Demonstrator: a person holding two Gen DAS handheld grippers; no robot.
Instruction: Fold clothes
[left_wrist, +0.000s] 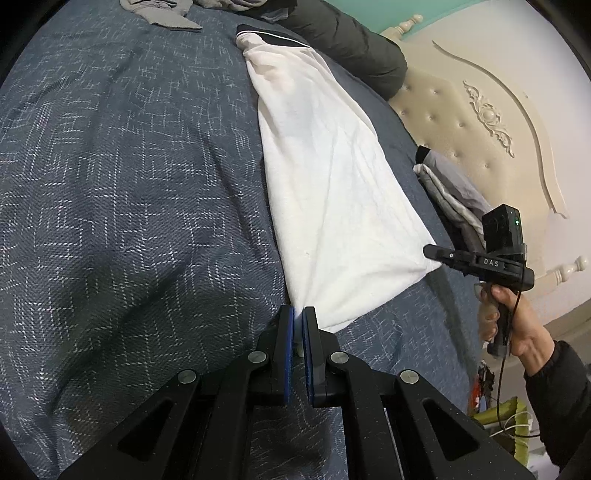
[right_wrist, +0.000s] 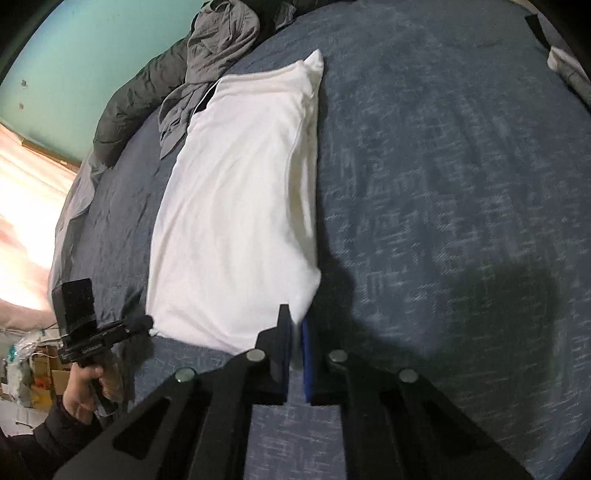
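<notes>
Two grippers pinch the near corners of a white garment that lies lengthwise on the blue bed: the left gripper has its jaws closed on the near-left corner, the cloth drawn into taut creases. To the right, the right gripper, held in a hand, has its jaws closed on the other near corner. Grey clothes and a dark jacket lie at the far end, folded clothes by the headboard.

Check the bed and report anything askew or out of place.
The white garment lies neatly, both grippers pinching its near corners. Only the crumpled grey clothes at the far edge look untidy.
</notes>
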